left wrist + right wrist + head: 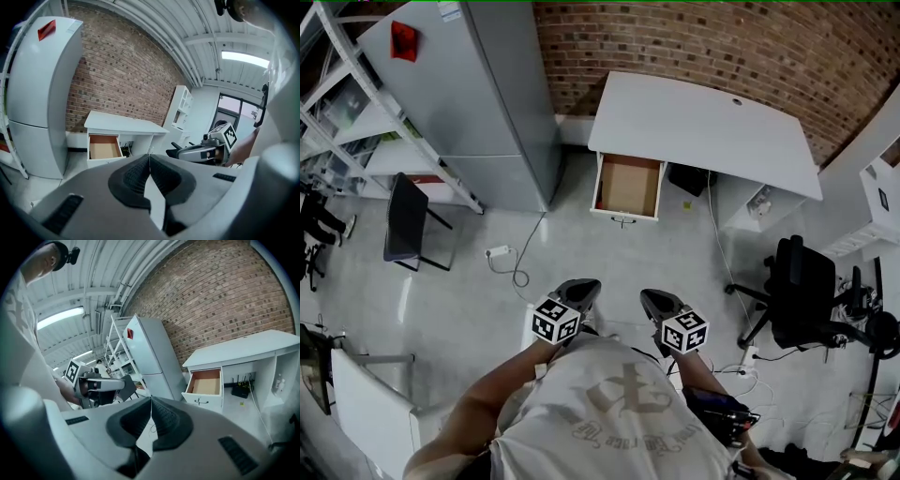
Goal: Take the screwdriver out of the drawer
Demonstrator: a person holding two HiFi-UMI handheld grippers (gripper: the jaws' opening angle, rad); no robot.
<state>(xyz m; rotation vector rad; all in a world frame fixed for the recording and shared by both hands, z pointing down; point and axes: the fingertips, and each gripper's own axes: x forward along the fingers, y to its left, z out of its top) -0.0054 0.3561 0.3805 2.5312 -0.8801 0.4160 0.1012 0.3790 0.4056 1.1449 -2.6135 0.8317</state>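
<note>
A white desk (703, 127) stands against the brick wall with its drawer (628, 187) pulled out; the drawer's brown bottom shows and no screwdriver is visible in it. The drawer (104, 147) also appears far ahead in the left gripper view, and the drawer (205, 383) in the right gripper view. My left gripper (581, 292) and right gripper (657, 304) are held close to the person's chest, well short of the desk. Both are shut, pads touching, with nothing between them. In each gripper view the other gripper shows at the side.
A tall grey cabinet (478, 103) stands left of the desk. A black chair (405, 220) is at the left, a black office chair (806, 291) at the right. A power strip with cable (499, 252) lies on the floor. Metal shelving (356, 122) fills the far left.
</note>
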